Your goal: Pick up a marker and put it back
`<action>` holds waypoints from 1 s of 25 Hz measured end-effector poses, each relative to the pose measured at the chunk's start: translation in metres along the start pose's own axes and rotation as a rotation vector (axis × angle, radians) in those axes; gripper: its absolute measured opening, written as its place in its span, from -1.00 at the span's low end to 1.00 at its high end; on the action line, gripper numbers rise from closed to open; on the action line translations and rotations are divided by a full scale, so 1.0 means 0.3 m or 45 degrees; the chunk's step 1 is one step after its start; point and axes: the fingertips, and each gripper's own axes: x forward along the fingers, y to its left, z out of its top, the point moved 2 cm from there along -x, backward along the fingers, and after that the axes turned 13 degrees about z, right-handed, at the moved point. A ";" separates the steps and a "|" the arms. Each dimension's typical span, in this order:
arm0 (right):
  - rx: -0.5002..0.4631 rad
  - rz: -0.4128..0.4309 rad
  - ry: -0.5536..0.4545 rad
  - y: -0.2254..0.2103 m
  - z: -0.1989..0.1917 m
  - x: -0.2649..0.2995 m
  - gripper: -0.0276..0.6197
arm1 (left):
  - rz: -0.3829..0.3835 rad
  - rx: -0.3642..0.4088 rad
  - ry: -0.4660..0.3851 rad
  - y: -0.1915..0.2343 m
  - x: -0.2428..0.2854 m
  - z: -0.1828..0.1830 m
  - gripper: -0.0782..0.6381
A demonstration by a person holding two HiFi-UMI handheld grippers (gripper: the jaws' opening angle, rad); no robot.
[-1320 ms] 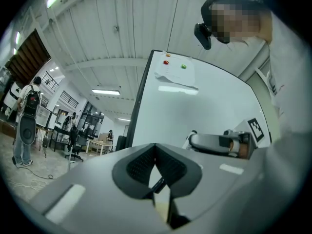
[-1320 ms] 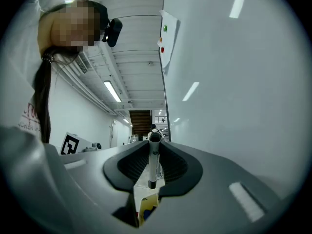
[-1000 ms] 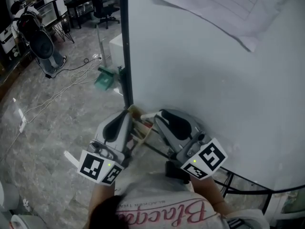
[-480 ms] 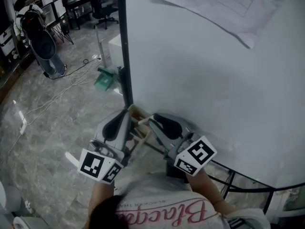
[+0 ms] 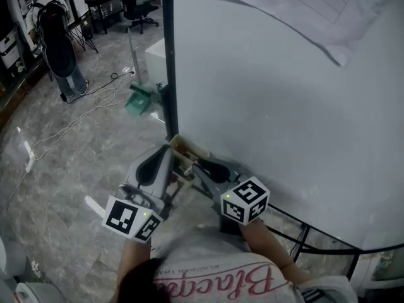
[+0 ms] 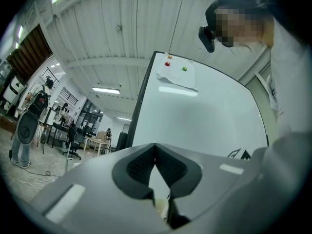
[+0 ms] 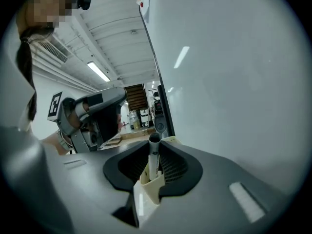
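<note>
A marker (image 7: 154, 156) with a black cap stands upright in a cream holder (image 7: 152, 189) at the whiteboard's (image 5: 284, 100) lower left corner. My right gripper (image 7: 154, 147) is shut on the marker, one pad pressing on each side. In the head view the right gripper (image 5: 203, 166) reaches left to the holder (image 5: 188, 148), and the marker itself is hidden there. My left gripper (image 5: 166, 151) hangs just left of the holder, its jaws shut on nothing. In the left gripper view the left gripper (image 6: 155, 149) points up along the board.
A sheet of paper (image 5: 303, 5) is pinned high on the whiteboard. The board's black stand (image 5: 303, 235) runs under its lower edge. On the stone floor to the left lie cables (image 5: 76, 122), a green object (image 5: 137, 103) and office chairs further back.
My right gripper has swung left and in toward the holder, its marker cube turning. The left gripper has stayed in place.
</note>
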 end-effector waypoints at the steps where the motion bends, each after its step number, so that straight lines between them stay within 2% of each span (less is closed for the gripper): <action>1: 0.005 -0.007 0.009 -0.008 -0.008 0.001 -0.69 | 0.003 0.000 0.001 0.003 -0.003 -0.001 -0.78; 5: 0.015 -0.034 0.008 -0.037 -0.024 0.003 -0.68 | 0.010 0.003 0.007 0.015 -0.010 -0.005 -0.78; 11: -0.046 -0.053 0.038 -0.034 -0.016 -0.006 -0.60 | 0.014 0.001 0.012 0.031 -0.007 -0.009 -0.78; 15: -0.081 -0.077 -0.072 -0.019 0.073 -0.056 -0.59 | 0.018 -0.010 0.024 0.039 -0.006 -0.022 -0.78; 19: -0.182 -0.098 -0.221 0.022 0.206 -0.120 -0.61 | 0.011 -0.016 0.030 0.040 -0.007 -0.027 -0.78; 22: -0.258 -0.101 -0.315 0.069 0.298 -0.164 -0.65 | -0.001 -0.018 0.026 0.035 -0.002 -0.024 -0.78; 25: -0.277 -0.075 -0.393 0.112 0.360 -0.199 -0.74 | -0.015 -0.017 0.020 0.026 0.005 -0.018 -0.78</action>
